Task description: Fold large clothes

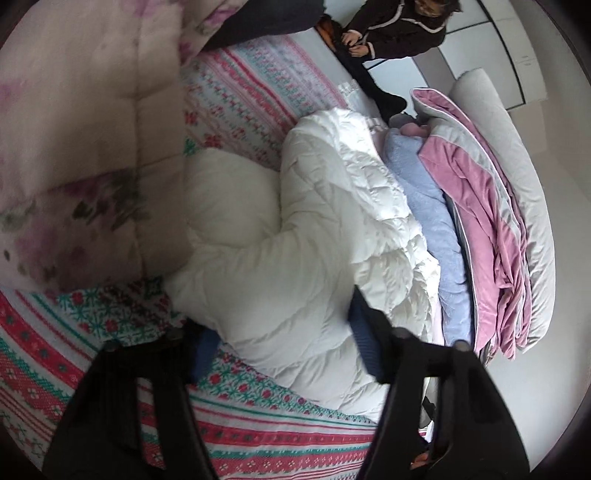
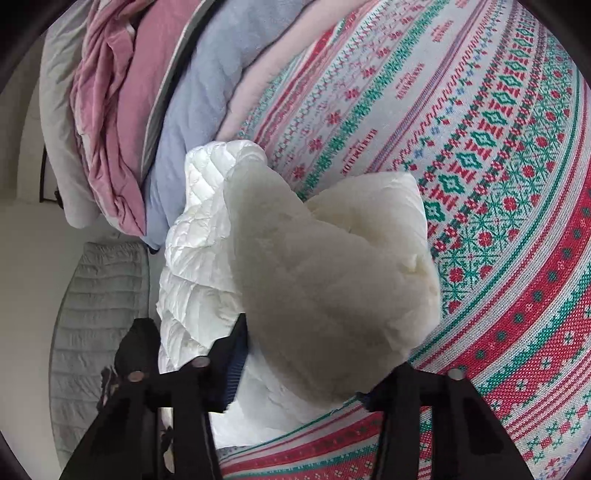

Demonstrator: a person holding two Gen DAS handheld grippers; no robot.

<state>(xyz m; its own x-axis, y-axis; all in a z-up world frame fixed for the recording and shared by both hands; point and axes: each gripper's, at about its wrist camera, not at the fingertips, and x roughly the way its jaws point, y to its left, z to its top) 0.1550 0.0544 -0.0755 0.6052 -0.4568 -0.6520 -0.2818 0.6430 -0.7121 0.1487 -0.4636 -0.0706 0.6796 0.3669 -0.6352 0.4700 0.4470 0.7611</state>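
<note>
A white quilted puffer jacket (image 1: 325, 206) lies crumpled on the patterned bedspread (image 1: 258, 439). In the left wrist view my left gripper (image 1: 284, 347) straddles the jacket's near edge, with the puffy fabric filling the gap and both pads against it. In the right wrist view the same jacket (image 2: 192, 266) bulges up toward the camera. My right gripper (image 2: 299, 373) is closed on a thick fold of it (image 2: 325, 280). The fold hides the right-hand fingertip.
Folded pink (image 1: 476, 206), blue (image 1: 424, 192) and grey bedding is stacked along the bed's edge beside the jacket. A floral quilt (image 1: 74, 147) sits at the left. A person in dark clothes (image 1: 399, 29) sits at the far side. A grey mat (image 2: 96, 325) lies on the floor.
</note>
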